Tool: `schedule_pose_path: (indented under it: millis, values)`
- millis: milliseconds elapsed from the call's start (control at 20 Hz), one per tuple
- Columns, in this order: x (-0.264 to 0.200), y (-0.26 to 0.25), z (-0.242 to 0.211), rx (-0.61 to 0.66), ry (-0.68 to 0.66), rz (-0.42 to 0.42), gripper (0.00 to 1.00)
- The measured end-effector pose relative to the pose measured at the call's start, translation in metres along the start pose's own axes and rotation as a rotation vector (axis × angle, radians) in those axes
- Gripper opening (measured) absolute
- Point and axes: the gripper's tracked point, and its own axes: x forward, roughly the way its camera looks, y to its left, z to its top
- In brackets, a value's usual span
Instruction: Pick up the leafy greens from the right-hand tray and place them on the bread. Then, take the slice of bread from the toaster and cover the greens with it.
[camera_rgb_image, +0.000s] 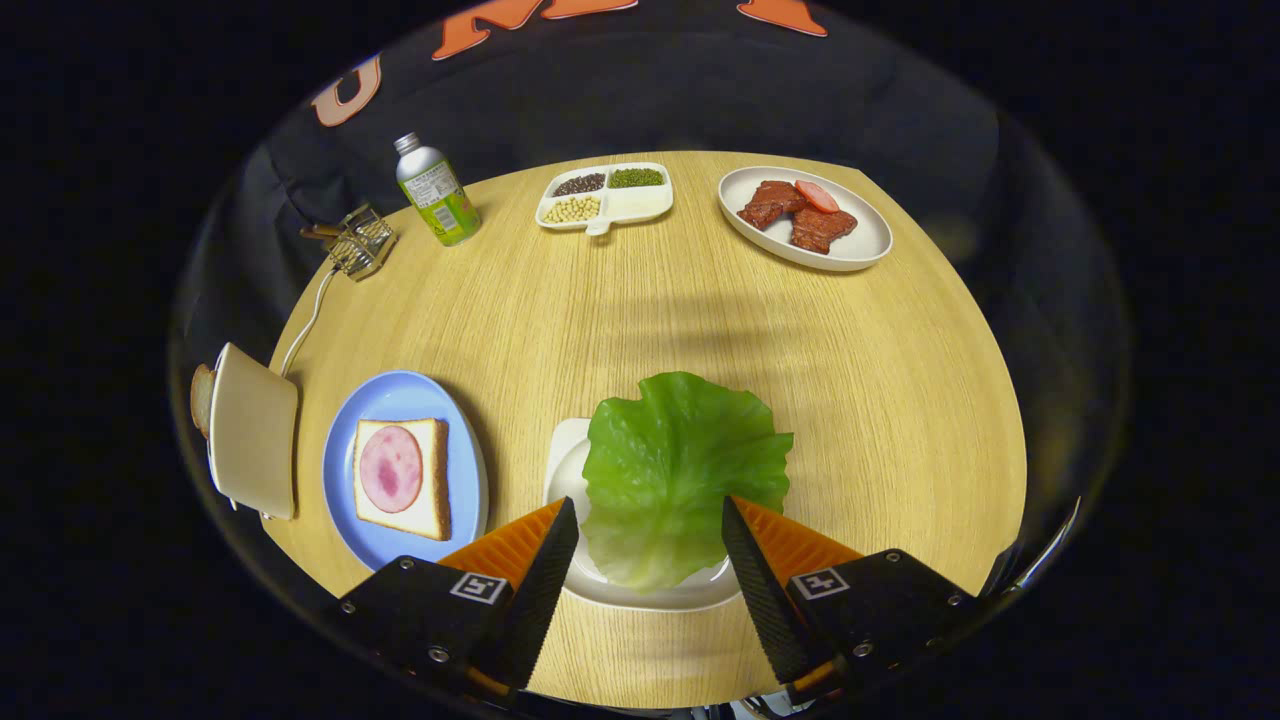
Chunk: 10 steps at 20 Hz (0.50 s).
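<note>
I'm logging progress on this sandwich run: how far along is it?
Nothing looks done yet. The lettuce lies on its white tray, not on the bread, which sits with a ham slice on the blue plate. In hand: the gripper is open, fingers either side of the leaf's near edge, not pressing it. Left: grasp and move the lettuce, then bring the slice from the toaster.
</note>
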Motion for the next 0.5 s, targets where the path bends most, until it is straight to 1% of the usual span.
schedule_pose_path:
  millis: [300, 500]
  values:
    - [0.026, -0.006, -0.010, 0.017, 0.054, -0.050, 0.87]
    - [0.032, -0.005, -0.011, 0.030, 0.048, -0.061, 0.85]
